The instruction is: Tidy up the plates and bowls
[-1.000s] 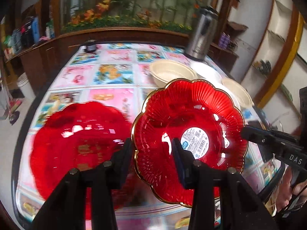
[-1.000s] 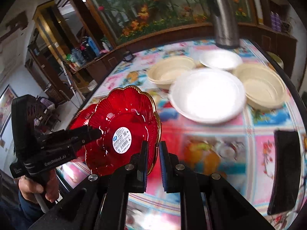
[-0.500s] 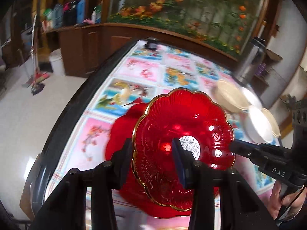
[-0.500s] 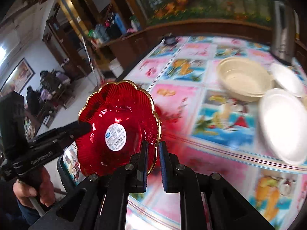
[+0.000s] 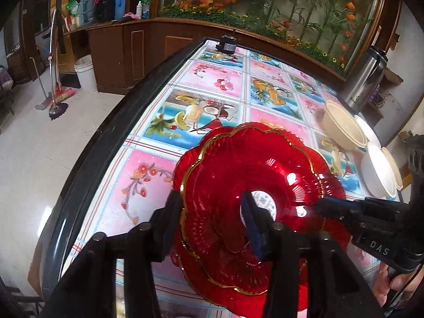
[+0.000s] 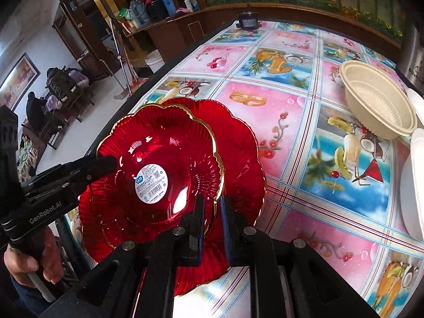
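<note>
Across the left wrist view, the left tool (image 5: 212,206) is straddling the near rim of a red scalloped plate (image 5: 230,185) with a gold edge; its jaws are opening, with the rim between them, the left finger outside the rim and the right finger over the plate's middle beside a white barcode sticker (image 5: 262,202), so the pads are no longer pressing. This plate is sitting just over a second red plate (image 5: 331,185) lying on the counter (image 5: 148,185), which is covered by a fruit-and-flower patterned cloth. From the right side the right tool (image 5: 320,206) is reaching in to the plate's far edge, a hand (image 5: 392,286) gripping its handle. Farther back a beige bowl (image 5: 341,127), 2 white dishes (image 5: 376,175) and a steel thermos (image 5: 363,76) are standing near the counter's far right edge

Over in the right wrist view, the right tool (image 6: 212,220) is pinching the gold rim of the upper red plate (image 6: 159,159), jaws nearly closed on it. The sticker (image 6: 152,179) is showing at the plate's centre. The lower red plate (image 6: 238,153) is lying flat beneath, offset toward the right. The left tool (image 6: 106,163) is coming in from the left with its tip at the plate's opposite rim. The beige bowl (image 6: 376,100) is standing well apart at the upper right, a white dish (image 6: 413,190) beside it
</note>
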`<state>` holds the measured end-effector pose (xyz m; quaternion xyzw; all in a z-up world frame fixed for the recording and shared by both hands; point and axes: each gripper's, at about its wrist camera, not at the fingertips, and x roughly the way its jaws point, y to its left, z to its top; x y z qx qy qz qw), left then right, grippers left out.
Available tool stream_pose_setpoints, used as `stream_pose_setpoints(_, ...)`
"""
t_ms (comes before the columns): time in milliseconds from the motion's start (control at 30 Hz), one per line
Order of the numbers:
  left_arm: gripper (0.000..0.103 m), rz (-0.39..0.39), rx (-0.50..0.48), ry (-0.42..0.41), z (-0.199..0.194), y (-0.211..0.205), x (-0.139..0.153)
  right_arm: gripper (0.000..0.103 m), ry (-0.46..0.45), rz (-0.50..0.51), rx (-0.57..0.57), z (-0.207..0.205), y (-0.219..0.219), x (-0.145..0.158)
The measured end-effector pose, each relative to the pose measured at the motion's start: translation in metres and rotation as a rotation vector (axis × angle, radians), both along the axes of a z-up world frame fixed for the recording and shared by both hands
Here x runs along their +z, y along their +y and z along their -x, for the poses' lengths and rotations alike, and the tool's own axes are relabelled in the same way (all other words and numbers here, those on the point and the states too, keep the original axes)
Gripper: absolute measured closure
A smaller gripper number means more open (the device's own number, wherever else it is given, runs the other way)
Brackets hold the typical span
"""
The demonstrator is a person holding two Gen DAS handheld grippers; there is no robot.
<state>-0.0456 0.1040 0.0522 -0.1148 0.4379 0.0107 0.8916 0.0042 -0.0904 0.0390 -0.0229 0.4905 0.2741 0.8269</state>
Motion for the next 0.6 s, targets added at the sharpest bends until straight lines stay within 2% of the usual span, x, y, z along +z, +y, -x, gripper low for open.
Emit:
stream_pose_setpoints(167, 0.042, -0.004, -0.014, -0.001, -0.001, -0.005, 0.000, 0.087, 0.021, -0.023, -0.001, -0.001, -0.003, 0.000)
stream_pose_setpoints(467, 0.038, -0.007, -0.010, 0.000, 0.000, -0.008, 0.001, 0.086, 0.033, -0.064, -0.003, 0.003, -0.009, 0.005)
stream_pose_setpoints(600, 0.037, -0.009, -0.006, -0.004, 0.001, -0.009, 0.003, 0.081, 0.033, -0.075, -0.004, 0.004, -0.012, 0.007)
